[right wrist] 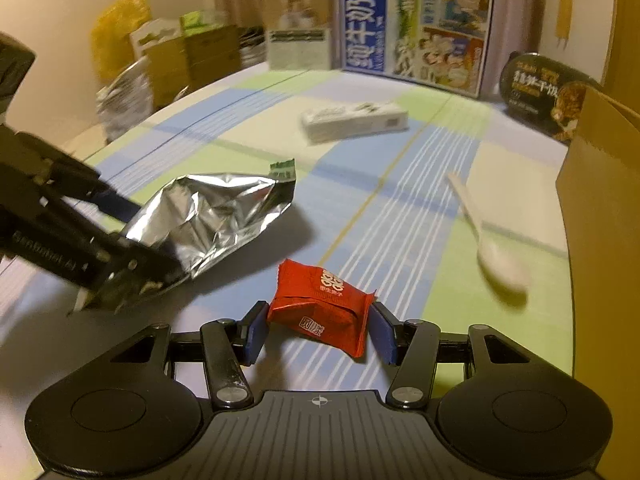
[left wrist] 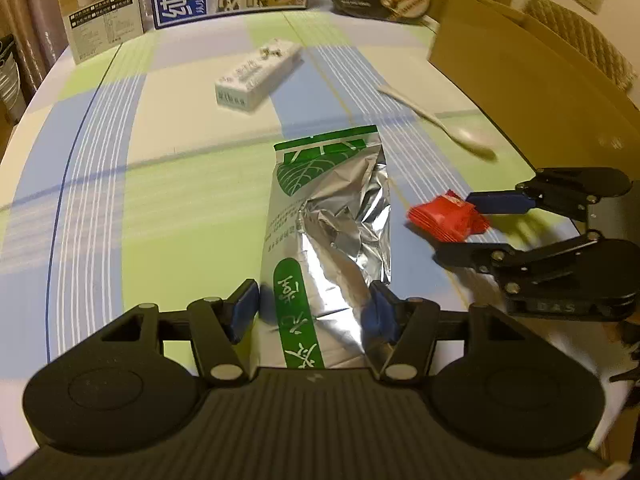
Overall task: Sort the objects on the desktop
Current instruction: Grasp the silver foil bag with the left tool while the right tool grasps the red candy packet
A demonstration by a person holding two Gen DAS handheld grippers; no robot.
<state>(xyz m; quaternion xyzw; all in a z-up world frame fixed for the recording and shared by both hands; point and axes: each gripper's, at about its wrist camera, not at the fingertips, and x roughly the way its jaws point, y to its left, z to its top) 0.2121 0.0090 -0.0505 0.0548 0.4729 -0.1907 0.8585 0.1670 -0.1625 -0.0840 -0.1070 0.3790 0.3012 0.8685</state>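
Got both hands busy right now. My left gripper (left wrist: 312, 308) is clamped on the near end of the crinkled silver-and-green foil pouch (left wrist: 328, 216), blue pads pressing into its sides, and the pouch looks lifted off the striped tablecloth (left wrist: 100, 184). My right gripper (right wrist: 318, 330) is pinching the little red snack packet (right wrist: 324, 308) just to the right of the pouch. Farther out there's a white carton (left wrist: 256, 76) lying flat mid-table, and a white plastic spoon (left wrist: 440, 120) on the right next to the brown cardboard box (left wrist: 520, 80).
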